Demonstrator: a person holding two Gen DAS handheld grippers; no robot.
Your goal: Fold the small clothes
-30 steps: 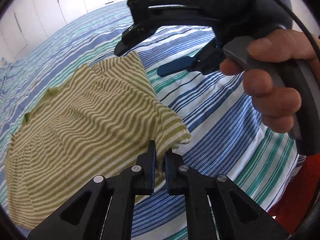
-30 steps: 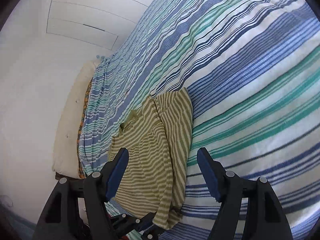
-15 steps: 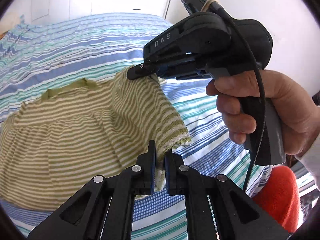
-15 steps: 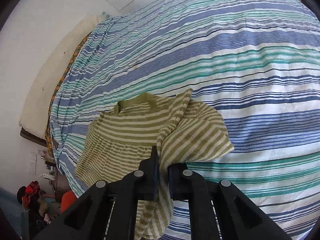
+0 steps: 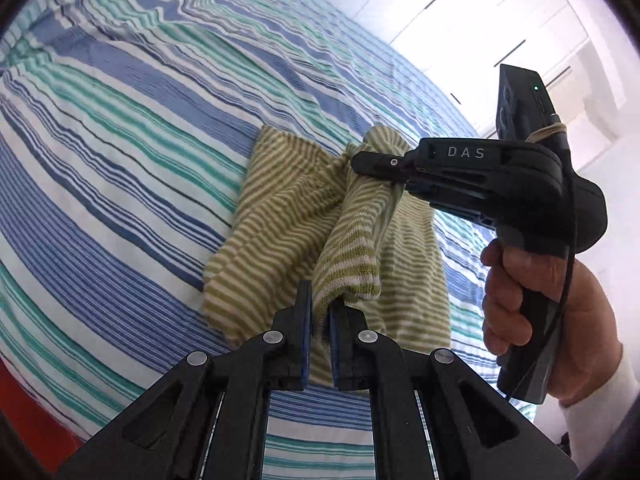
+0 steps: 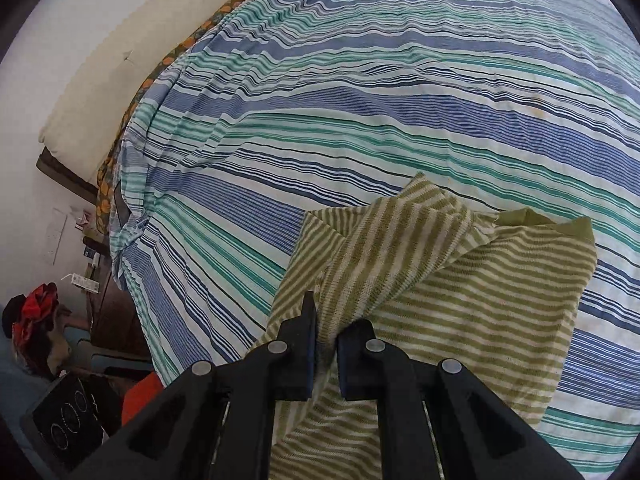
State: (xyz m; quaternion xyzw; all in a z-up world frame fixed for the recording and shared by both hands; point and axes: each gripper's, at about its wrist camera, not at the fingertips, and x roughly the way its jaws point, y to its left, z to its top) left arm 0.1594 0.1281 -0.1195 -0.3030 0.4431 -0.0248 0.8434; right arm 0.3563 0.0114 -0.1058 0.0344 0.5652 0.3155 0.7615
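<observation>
A small green-and-white striped shirt (image 5: 280,216) lies partly folded on the striped bed cover (image 5: 120,160). My left gripper (image 5: 320,308) is shut on a sleeve edge of the shirt. The right gripper (image 5: 356,160), held by a hand (image 5: 520,304), shows in the left wrist view clamped on a bunch of the same shirt higher up. In the right wrist view my right gripper (image 6: 326,320) is shut on a fold of the striped shirt (image 6: 460,292), whose plain green neckband (image 6: 540,224) lies at the far right.
The bed cover (image 6: 360,100) stretches wide beyond the shirt. A cream mattress edge (image 6: 100,92) and the bed's side drop at the left. Red cloth (image 6: 38,308) and clutter sit on the floor below. White cupboard doors (image 5: 480,20) stand behind the bed.
The right gripper has shut on the shirt. Both grippers have carried the gripped side across the shirt, folding it over itself, and both views have rolled.
</observation>
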